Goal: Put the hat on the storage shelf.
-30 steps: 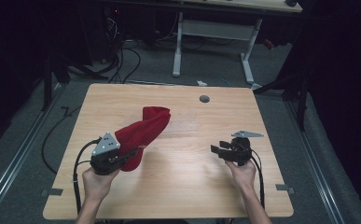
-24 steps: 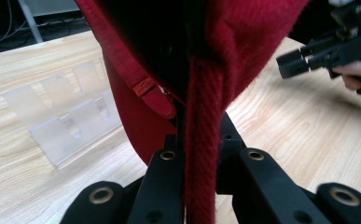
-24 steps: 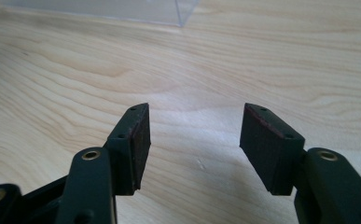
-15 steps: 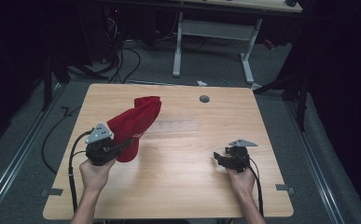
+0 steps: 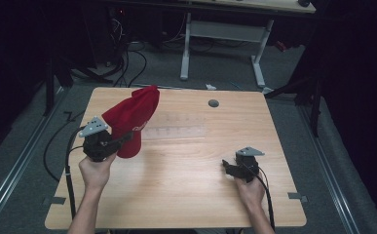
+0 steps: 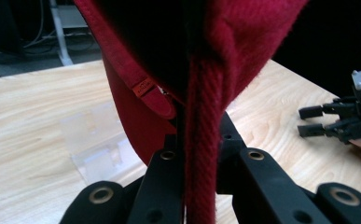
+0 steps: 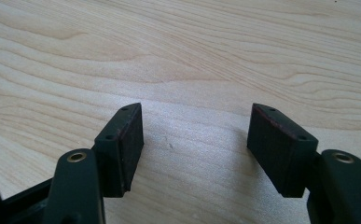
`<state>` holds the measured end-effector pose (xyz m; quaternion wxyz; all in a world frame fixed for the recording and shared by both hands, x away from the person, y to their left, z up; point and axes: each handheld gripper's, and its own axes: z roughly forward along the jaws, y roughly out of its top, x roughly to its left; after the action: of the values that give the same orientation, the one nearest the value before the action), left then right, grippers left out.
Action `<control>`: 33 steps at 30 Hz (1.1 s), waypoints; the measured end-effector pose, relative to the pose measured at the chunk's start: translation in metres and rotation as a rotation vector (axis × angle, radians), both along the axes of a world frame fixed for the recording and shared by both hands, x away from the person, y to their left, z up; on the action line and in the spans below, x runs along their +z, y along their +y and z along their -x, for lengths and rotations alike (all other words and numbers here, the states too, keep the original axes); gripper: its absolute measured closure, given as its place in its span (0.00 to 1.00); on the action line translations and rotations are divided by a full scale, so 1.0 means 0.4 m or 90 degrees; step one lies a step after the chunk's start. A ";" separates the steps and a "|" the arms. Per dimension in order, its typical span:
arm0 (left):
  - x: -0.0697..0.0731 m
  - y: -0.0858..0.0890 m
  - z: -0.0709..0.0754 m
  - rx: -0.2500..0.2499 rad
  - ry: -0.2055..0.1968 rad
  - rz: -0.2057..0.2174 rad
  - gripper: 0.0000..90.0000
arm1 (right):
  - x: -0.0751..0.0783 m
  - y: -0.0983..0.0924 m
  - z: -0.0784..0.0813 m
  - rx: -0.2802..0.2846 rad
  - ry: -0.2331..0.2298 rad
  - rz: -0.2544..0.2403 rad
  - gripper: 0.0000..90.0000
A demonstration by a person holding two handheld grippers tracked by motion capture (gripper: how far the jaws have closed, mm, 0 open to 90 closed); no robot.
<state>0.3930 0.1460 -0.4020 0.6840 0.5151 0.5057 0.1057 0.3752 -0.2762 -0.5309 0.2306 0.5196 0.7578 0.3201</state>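
While the left gripper (image 5: pixel 109 144) clamps its jaws on the thick hem of a red knitted wool cap (image 5: pixel 131 117), the cap stands lifted above the light wooden desk (image 5: pixel 186 195), rising from the gripper toward one o'clock over the desk's left half. In the left gripper view the hem's ribbed edge (image 6: pixel 201 140) runs straight down between the two black jaws, pinched tight. A flat clear plastic piece (image 5: pixel 174 131) lies on the desk just at three o'clock of the cap. The right gripper (image 5: pixel 230 168) sits low over the desk at about four o'clock of the cap, well apart; its jaws have just been opening and stand released, with bare wood between them (image 7: pixel 194 140).
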 end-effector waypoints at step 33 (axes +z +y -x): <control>0.018 0.020 -0.145 0.041 0.011 0.023 0.94 | 0.000 0.002 0.004 -0.001 0.000 0.001 0.38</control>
<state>0.4511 0.1541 -0.3949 0.6849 0.4872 0.5298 0.1138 0.3737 -0.2752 -0.5311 0.2308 0.5199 0.7579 0.3194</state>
